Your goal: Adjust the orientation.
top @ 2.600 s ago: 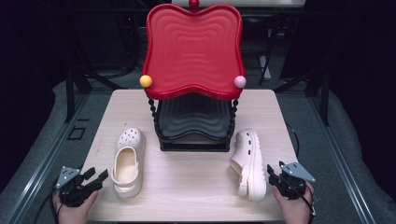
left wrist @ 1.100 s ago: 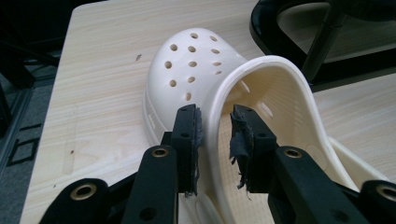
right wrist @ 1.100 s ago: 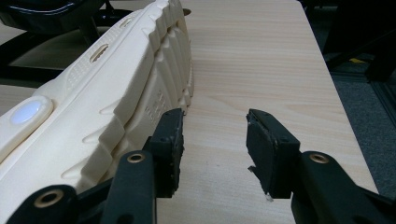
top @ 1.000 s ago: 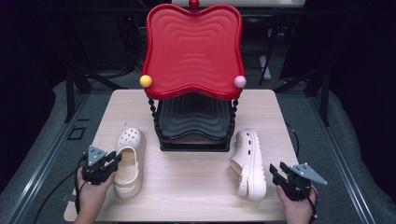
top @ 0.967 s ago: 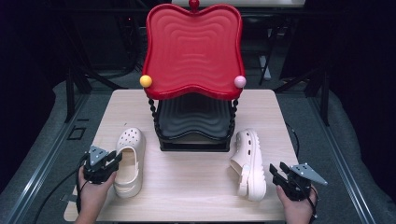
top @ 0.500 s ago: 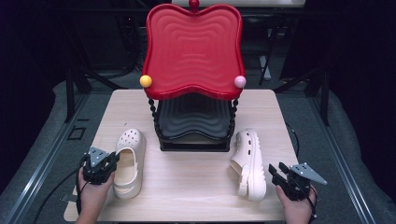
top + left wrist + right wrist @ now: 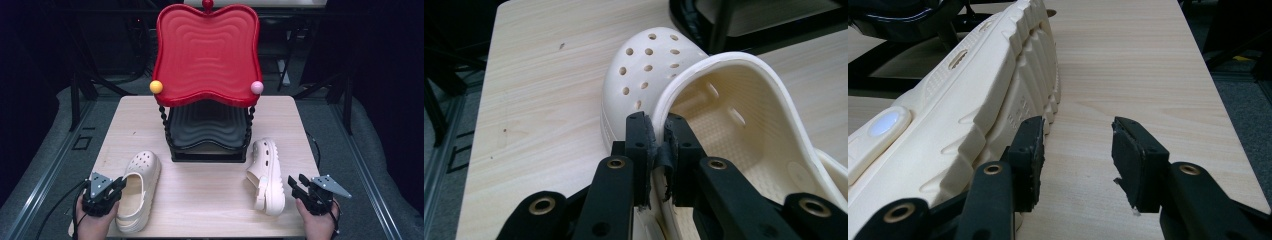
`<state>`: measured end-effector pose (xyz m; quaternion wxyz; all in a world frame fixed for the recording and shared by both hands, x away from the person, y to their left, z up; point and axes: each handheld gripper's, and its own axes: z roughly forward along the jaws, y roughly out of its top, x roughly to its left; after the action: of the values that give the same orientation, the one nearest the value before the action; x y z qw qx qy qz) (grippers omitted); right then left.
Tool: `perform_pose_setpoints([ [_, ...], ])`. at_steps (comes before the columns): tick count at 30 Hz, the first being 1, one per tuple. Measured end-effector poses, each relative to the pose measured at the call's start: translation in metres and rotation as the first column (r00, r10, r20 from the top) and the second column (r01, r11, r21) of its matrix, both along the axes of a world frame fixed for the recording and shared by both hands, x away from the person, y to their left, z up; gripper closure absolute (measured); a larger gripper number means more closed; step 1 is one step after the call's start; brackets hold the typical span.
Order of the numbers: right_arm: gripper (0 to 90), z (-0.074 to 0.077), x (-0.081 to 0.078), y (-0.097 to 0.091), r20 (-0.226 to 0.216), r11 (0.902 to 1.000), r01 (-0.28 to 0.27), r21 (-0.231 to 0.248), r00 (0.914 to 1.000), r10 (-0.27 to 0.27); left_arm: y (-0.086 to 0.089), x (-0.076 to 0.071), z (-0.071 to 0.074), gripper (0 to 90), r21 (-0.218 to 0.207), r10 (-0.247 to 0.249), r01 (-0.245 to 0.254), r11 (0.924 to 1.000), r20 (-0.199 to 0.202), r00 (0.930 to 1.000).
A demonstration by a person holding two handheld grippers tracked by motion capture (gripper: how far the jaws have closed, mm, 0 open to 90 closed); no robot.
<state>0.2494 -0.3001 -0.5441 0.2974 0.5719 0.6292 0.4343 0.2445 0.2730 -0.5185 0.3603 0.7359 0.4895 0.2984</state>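
A cream clog (image 7: 140,181) lies sole down at the table's front left. My left gripper (image 7: 119,186) is at its left side. In the left gripper view its jaws have just been closing and now pinch the rim of the clog (image 7: 649,65) between the pads, so the left gripper (image 7: 656,145) is shut on it. The second cream clog (image 7: 265,172) lies on its side at the front right. My right gripper (image 7: 296,183) stands open just right of it. In the right gripper view the right gripper (image 7: 1078,145) has one jaw beside the ribbed sole of that clog (image 7: 963,100), with bare table between the jaws.
A two-level rack stands at the middle back of the wooden table (image 7: 200,200): a red wavy tray (image 7: 207,50) on top and a black tray (image 7: 207,127) below. Dark floor and metal rails surround the table.
My left gripper came in from the table's left edge and shut on the left clog's rim. The clog has since slid toward the near edge. The right gripper stayed put.
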Motion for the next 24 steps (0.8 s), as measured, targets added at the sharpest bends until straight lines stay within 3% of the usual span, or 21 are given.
perform_pose_setpoints([
  [6, 56.0, 0.001, -0.001, -0.001, 0.004, 0.9999, 0.008, 0.007, 1.0, -0.008, -0.009, -0.02, 0.005, 82.7, -0.062, -0.028, 0.027, 0.9977, -0.008, 0.9996],
  [10, 55.9, 0.001, -0.001, -0.002, 0.004, 0.9999, 0.009, 0.011, 1.0, -0.009, -0.021, -0.026, 0.006, 82.7, -0.064, -0.049, 0.048, 0.9968, -0.005, 0.9988],
  [24, 55.8, 0.002, -0.001, -0.004, 0.007, 0.9997, 0.016, 0.018, 0.9999, -0.016, -0.083, -0.014, 0.0, 82.9, -0.051, -0.146, 0.145, 0.9881, -0.01, 0.9892],
])
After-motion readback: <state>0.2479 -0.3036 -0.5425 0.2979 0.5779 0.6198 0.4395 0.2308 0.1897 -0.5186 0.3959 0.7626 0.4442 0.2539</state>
